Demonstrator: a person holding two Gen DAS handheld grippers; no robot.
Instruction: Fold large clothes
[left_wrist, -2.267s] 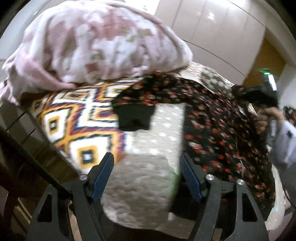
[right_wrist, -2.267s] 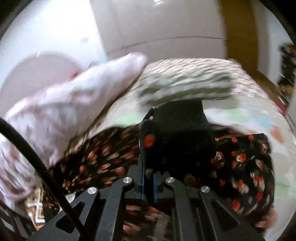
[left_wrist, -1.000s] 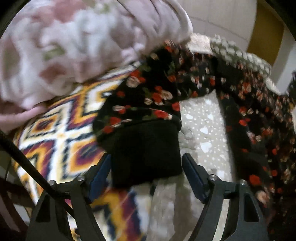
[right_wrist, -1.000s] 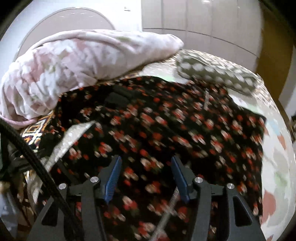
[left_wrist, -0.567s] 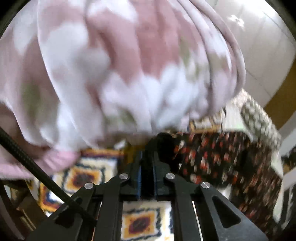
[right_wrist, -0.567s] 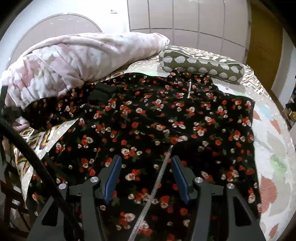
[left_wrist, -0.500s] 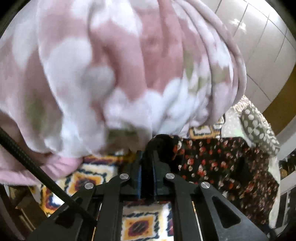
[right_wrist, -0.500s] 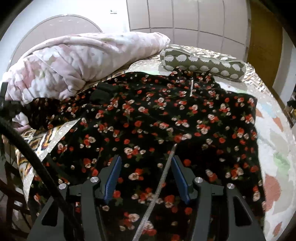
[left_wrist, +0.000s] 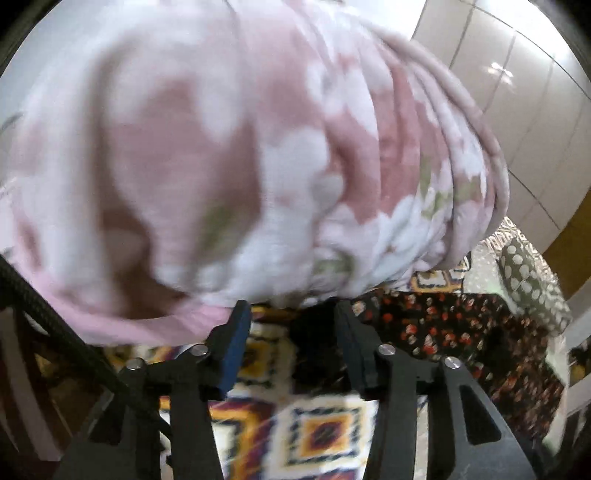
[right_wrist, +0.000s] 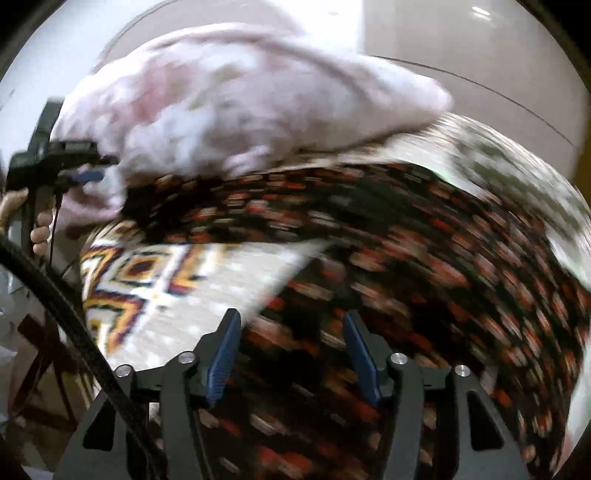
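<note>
Black floral-print garment (left_wrist: 454, 332), large, red and white blossoms on dark cloth: in the left wrist view it lies spread on the bed, to the right of and beyond the gripper. A dark end of it sits just past the right finger, between the fingertips' line and the bundle above; contact with the pads not seen. Left gripper (left_wrist: 291, 325): jaws parted and opening, nothing clamped. Obstruction: a bulky pink-and-white flowered quilt bundle (left_wrist: 240, 155) fills the upper frame and hangs right over the fingertips. Under the gripper, a geometric-patterned blanket in yellow, purple and white (left_wrist: 321, 428). Far right, a grey bolster pillow with pale spots (left_wrist: 532, 284); behind it pale panelled wall (left_wrist: 517, 103).

Right wrist view, heavily motion-blurred. Garment (right_wrist: 424, 258) covers the centre and right of the bed and runs under and between the fingers of the right gripper (right_wrist: 291, 332). Jaws wide and opening; pads do not appear to press the cloth. Left of the fingers, white dotted bed cover (right_wrist: 221, 291) and the patterned blanket (right_wrist: 125, 277). Quilt bundle (right_wrist: 240, 110) behind the garment's far edge. At left edge, the left gripper (right_wrist: 88, 173) in a person's hand (right_wrist: 37, 229), beside the quilt.
</note>
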